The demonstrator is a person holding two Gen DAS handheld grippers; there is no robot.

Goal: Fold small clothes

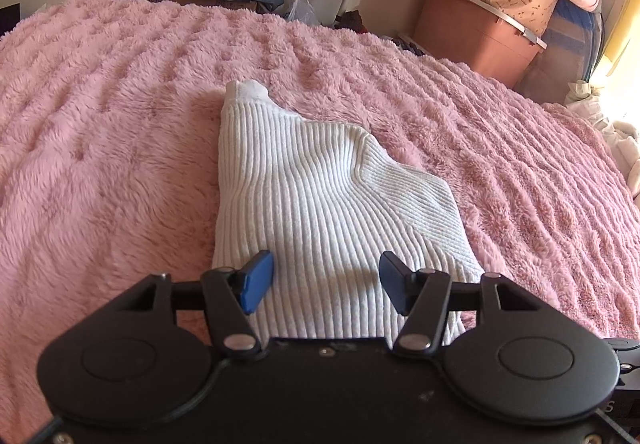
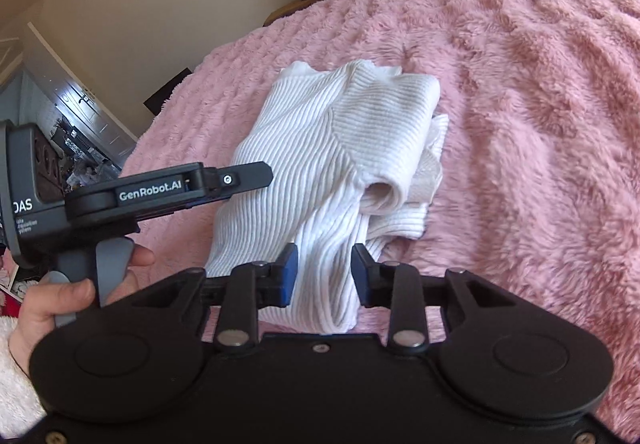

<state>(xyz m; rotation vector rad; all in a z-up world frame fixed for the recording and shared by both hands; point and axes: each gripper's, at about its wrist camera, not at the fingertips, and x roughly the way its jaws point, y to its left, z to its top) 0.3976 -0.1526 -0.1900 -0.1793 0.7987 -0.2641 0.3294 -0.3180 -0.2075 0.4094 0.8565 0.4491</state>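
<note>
White ribbed sweater [image 1: 320, 199] lies mid-fold on fluffy pink blanket [image 1: 100, 123], body halved, sleeve draped across top. Left gripper [image 1: 326, 280] hovers low over near hem, jaws spread wide, nothing held. Right gripper [image 2: 325, 276] has strip of knit running between blue pads [image 2: 289, 276], gap visible in frame, so pinch looks likely but can't tell for sure. Person's hand [image 2: 60, 296] on left handle. Step looks like tucking sleeve in. Next move probably needs sleeve laid flat, then hem lifted toward collar.

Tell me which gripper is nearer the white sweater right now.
Right. The right gripper has the white sweater bunched between its fingers. The left gripper is open just over the near edge of the white sweater, gripping nothing.
</note>
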